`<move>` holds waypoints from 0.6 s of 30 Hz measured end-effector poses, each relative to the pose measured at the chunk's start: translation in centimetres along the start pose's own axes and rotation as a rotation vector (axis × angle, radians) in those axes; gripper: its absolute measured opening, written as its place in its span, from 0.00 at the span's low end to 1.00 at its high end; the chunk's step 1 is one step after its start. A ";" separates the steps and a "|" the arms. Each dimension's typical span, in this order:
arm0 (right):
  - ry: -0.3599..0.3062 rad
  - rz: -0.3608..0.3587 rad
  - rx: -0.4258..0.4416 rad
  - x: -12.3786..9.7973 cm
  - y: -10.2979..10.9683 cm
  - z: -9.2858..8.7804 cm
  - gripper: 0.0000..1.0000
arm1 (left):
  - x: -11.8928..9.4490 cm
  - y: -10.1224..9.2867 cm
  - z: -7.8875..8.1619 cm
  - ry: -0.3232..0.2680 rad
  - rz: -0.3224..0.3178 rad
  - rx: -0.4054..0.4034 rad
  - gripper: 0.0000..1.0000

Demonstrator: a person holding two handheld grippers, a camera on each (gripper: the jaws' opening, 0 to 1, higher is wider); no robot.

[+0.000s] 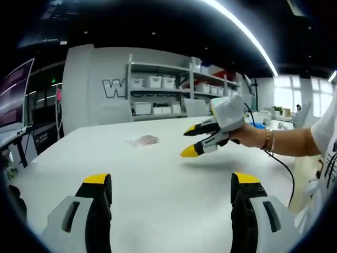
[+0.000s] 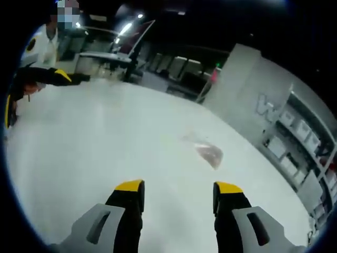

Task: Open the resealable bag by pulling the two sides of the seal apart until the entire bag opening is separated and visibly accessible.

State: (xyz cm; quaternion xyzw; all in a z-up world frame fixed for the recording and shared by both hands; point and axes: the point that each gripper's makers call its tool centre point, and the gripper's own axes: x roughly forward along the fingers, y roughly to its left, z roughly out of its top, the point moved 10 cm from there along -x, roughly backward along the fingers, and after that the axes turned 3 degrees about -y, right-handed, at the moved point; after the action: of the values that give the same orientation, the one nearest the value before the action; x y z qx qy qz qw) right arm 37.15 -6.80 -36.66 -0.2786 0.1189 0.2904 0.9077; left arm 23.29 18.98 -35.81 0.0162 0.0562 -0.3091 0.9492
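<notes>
Resealable bag (image 1: 142, 140) lies untouched on the white table (image 1: 158, 179); left gripper (image 1: 171, 184) and right gripper (image 2: 179, 191) both released, empty. Left gripper view adds shelving (image 1: 168, 95) and a wall letter "W".

A large indoor lab or workshop space with a dark ceiling and long strip lights (image 1: 247, 31). A wide white worktable (image 1: 158, 174) fills the foreground. Behind it, grey metal shelving (image 1: 174, 89) holds rows of white plastic storage bins (image 1: 155, 81). A pale grey partition wall (image 1: 89, 89) bears large lettering. Dark monitor screens (image 1: 13, 95) stand at one side.
</notes>
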 end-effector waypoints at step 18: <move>-0.006 -0.005 -0.013 0.7 -0.1 0.0 0.48 | -0.1 -0.2 -0.4 -0.017 0.001 -0.007 0.93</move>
State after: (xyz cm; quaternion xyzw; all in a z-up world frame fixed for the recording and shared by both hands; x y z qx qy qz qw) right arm 37.79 -6.56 -36.90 -0.2837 0.1135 0.2899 0.9070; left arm 23.05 18.94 -36.18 0.0100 0.0491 -0.3084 0.9499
